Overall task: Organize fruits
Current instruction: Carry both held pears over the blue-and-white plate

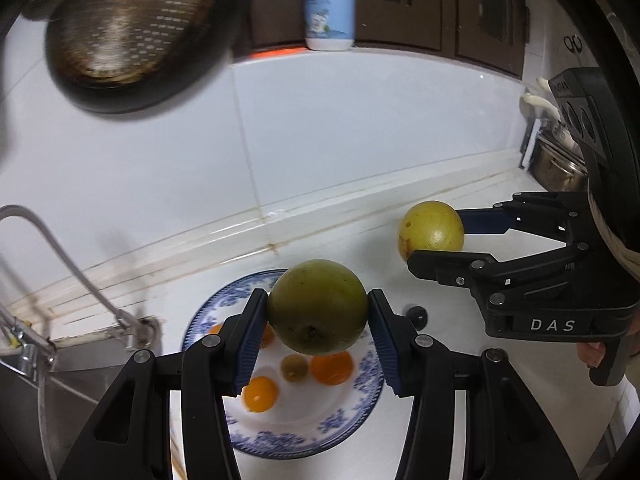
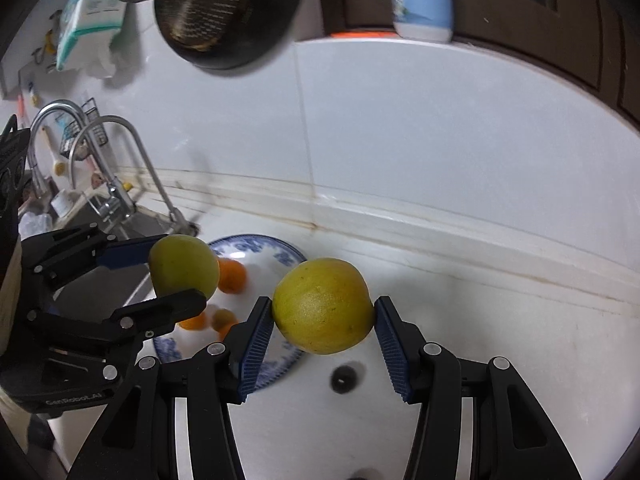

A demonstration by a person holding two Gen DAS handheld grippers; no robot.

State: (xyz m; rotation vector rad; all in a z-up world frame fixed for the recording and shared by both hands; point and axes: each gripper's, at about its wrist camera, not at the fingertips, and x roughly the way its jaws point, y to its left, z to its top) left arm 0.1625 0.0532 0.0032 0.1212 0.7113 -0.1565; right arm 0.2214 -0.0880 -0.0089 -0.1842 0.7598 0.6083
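Observation:
My left gripper is shut on a greenish round fruit, held in the air above a blue-and-white plate. On that plate lie small orange fruits and a small brownish one. My right gripper is shut on a yellow round fruit, lifted over the white counter just right of the plate. In the left wrist view the right gripper shows at the right with its yellow fruit. The right wrist view shows the left gripper at the left with its fruit.
A metal colander hangs on the tiled wall above. A white and blue bottle stands on the ledge. The sink with its bent faucet lies to the left. A small dark hole marks the counter. A pot stands far right.

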